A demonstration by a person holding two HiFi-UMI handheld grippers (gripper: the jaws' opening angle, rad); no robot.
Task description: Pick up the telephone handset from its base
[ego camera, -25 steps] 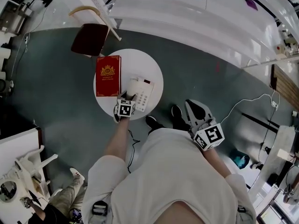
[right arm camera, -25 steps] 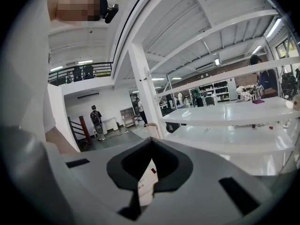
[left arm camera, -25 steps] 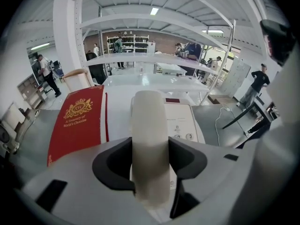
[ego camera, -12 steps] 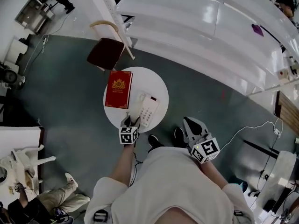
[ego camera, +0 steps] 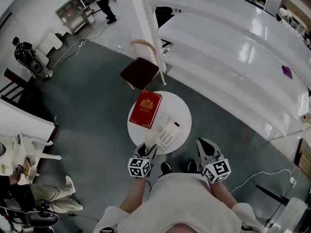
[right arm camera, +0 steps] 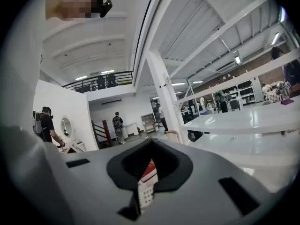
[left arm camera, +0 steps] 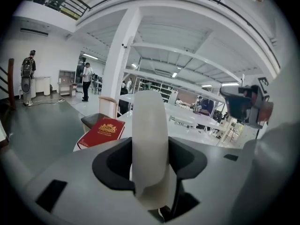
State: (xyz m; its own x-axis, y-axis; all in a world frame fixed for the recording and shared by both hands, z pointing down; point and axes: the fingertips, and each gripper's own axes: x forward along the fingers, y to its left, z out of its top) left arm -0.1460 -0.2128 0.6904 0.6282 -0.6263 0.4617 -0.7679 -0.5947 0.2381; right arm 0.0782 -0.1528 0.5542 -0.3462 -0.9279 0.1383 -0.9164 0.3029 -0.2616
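Left hand-held gripper (ego camera: 146,151): jaws clamped on the white telephone handset (left arm camera: 149,125), which stands upright between them, gripped low on its body
Handset's place: over the near left edge of the round worktop (ego camera: 182,114), just left of its base (ego camera: 168,134); it looks raised off the cradle, though the head view is too small to show the gap
Base: lies on the near half of the worktop, keypad up
Right hand-held gripper (ego camera: 206,150): jaws drawn together to a thin slit with nothing between them; held off the near right rim of the worktop, apart from the phone
Red book (ego camera: 146,109): flat on the far left part of the worktop, just beyond the base
Chair (ego camera: 140,73): on the floor beyond the worktop
Step in hand: the lift itself; the grasp is made and the handset seems clear of the base, so the task looks nearly done
Next move calls for: a firm hold while raising the handset up and toward the person; no cord can be made out, so any tug on the base needs watching
Risk: the smooth rounded shell, held near one end, could pivot in the jaws
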